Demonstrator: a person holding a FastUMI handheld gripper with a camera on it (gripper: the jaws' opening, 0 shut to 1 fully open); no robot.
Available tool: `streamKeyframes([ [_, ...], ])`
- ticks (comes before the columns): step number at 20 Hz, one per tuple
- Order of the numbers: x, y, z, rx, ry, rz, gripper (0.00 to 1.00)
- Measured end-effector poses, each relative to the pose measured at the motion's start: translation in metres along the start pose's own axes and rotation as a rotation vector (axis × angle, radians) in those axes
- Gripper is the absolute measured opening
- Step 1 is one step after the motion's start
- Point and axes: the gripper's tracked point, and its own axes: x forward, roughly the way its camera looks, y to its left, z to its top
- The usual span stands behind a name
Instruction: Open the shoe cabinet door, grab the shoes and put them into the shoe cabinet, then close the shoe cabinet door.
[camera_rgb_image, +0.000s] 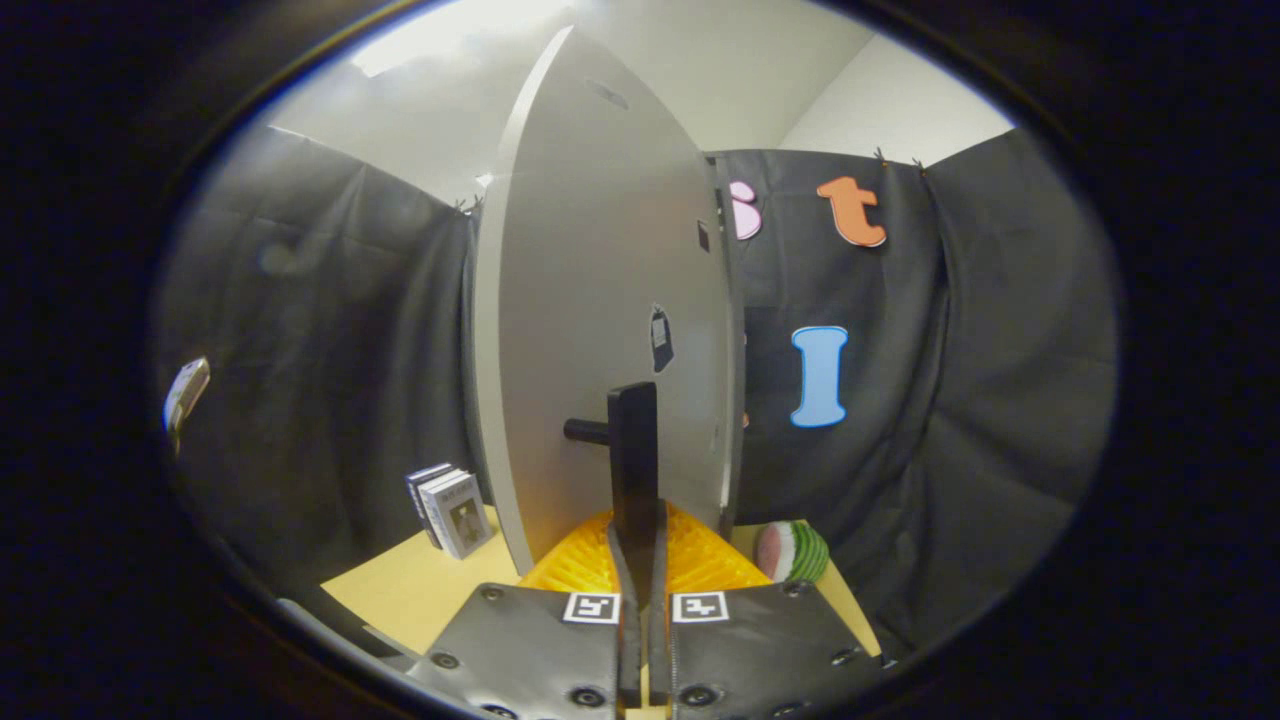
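Cabinet door (600, 330) swung edge-on ahead of me, blocking cabinet interior, can't see inside. My gripper (640, 560) pinched on black handle (633, 470); handle's lower end buried between my fingers, contact itself hidden. Small sticker (661, 338) on door, too small to read. Books (450, 510) left of door, covers unreadable. Striped ball (792, 551) right, half behind my finger. Pale object (185, 392) far left, blurred, can't identify.

Cabinet door (590, 300) looked like smooth matt painted board; its handle (632, 460), matt dark bar, plastic or metal, unclear, sat clamped between both fingers of the gripper (640, 560). Tabletop (420, 590) was smooth, matt, wood-like. Small boxes (452, 510) looked like printed card. Striped ball (792, 552) appeared slightly glossy.
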Motion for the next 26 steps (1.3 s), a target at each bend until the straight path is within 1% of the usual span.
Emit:
streamKeyframes([
  [3, -0.002, -0.026, 0.002, -0.013, -0.014, -0.042, 0.04],
  [8, -0.009, -0.086, 0.008, 0.023, -0.046, -0.163, 0.03],
  [9, -0.009, -0.098, 0.008, 0.022, -0.039, -0.164, 0.02],
  [11, -0.007, -0.104, 0.006, 0.069, -0.036, -0.132, 0.02],
  [14, -0.010, -0.105, 0.006, 0.062, -0.042, -0.071, 0.02],
  [16, -0.006, -0.109, 0.005, 0.062, -0.038, -0.052, 0.02],
  [18, -0.006, -0.109, 0.005, 0.087, -0.024, -0.016, 0.02],
  [20, -0.007, -0.115, 0.007, 0.093, -0.021, 0.019, 0.05],
  [23, -0.013, -0.120, 0.007, 0.046, -0.030, 0.015, 0.10],
  [26, -0.026, -0.120, 0.006, 0.048, -0.036, 0.031, 0.10],
])
